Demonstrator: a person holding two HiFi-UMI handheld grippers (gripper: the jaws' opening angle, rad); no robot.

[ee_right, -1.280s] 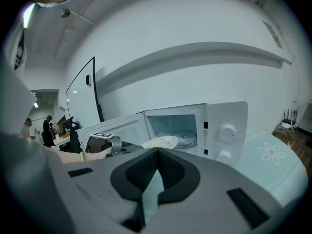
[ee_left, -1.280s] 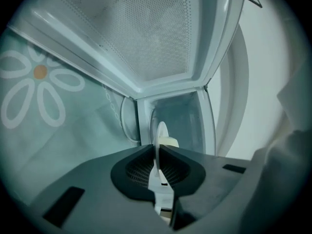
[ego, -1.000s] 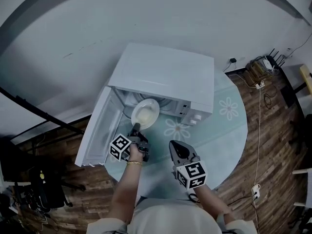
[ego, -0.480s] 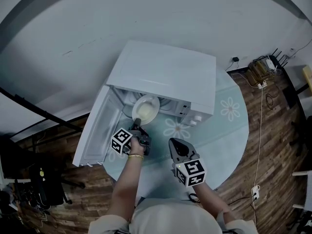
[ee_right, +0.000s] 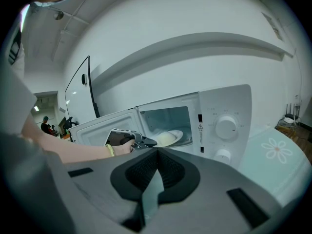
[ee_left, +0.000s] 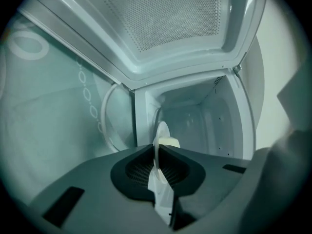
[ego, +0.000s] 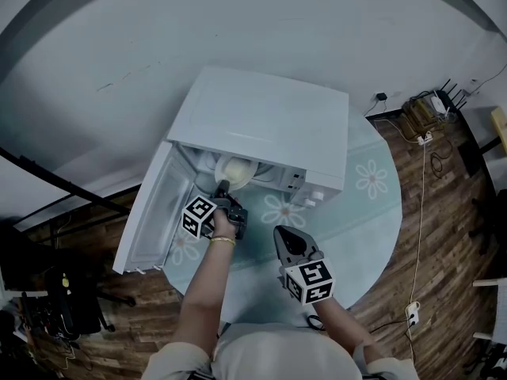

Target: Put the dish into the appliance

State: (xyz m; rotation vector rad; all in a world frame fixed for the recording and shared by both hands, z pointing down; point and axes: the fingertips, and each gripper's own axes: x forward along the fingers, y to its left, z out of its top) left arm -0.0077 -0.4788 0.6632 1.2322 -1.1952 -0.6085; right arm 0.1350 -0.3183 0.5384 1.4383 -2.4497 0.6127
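A white microwave (ego: pixel 261 125) stands on the round table with its door (ego: pixel 150 212) swung open to the left. My left gripper (ego: pixel 223 188) is shut on the rim of a white dish (ego: pixel 234 169) that carries a pale lump of food. The dish lies in the mouth of the oven cavity. In the left gripper view the dish rim (ee_left: pixel 159 135) shows edge-on between the pads, with the cavity (ee_left: pixel 204 121) beyond. My right gripper (ego: pixel 283 236) hovers over the table's front, shut and empty. From it I see the dish (ee_right: pixel 168 138) inside the opening.
The table (ego: pixel 364 228) wears a pale teal cloth with flower prints. Two knobs (ee_right: pixel 226 127) sit on the microwave's right panel. Cables and a power strip (ego: pixel 420 125) lie on the wooden floor at the right. Dark gear (ego: pixel 55 299) stands at the lower left.
My left gripper has pushed forward, carrying the dish from the oven's threshold deeper into the cavity. The right gripper has barely shifted.
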